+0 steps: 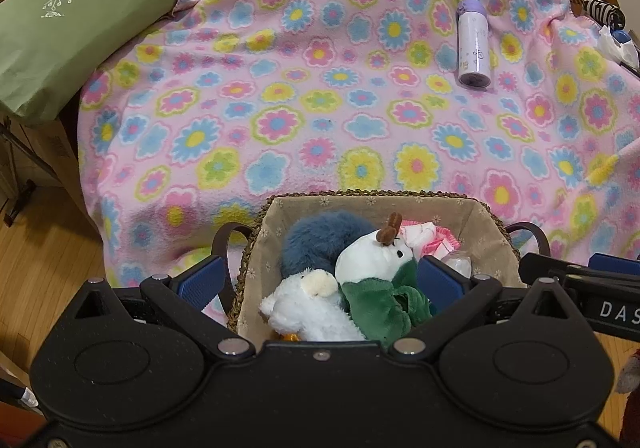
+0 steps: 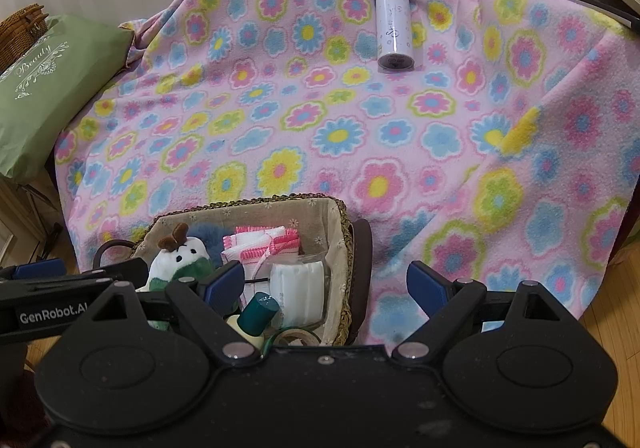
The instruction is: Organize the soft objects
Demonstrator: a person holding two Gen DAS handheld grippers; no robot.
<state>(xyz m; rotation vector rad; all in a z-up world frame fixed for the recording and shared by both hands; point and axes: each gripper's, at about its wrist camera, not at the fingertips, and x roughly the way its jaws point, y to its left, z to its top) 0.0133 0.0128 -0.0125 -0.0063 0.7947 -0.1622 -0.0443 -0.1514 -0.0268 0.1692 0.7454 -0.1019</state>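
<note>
A lined wicker basket [image 1: 472, 216] sits at the near edge of a flowered pink blanket [image 1: 320, 88]. It holds a white duck plush [image 1: 308, 300], a white and green plush [image 1: 372, 268], a blue furry plush [image 1: 320, 236] and a pink-trimmed cloth [image 1: 432, 238]. My left gripper [image 1: 320, 284] is open, its jaws spread across the basket's near side. My right gripper [image 2: 326, 282] is open over the basket's right wall [image 2: 340, 248]. The right wrist view also shows the cloth [image 2: 260, 244], a white pack [image 2: 296, 280] and a teal-capped bottle [image 2: 258, 314].
A white and purple bottle [image 1: 474, 44] lies on the blanket at the back right, also in the right wrist view [image 2: 394, 28]. A green pillow [image 1: 64, 28] sits at the left. Clutter [image 1: 608, 24] lies at the far right. Wooden floor [image 1: 44, 256] is at the left.
</note>
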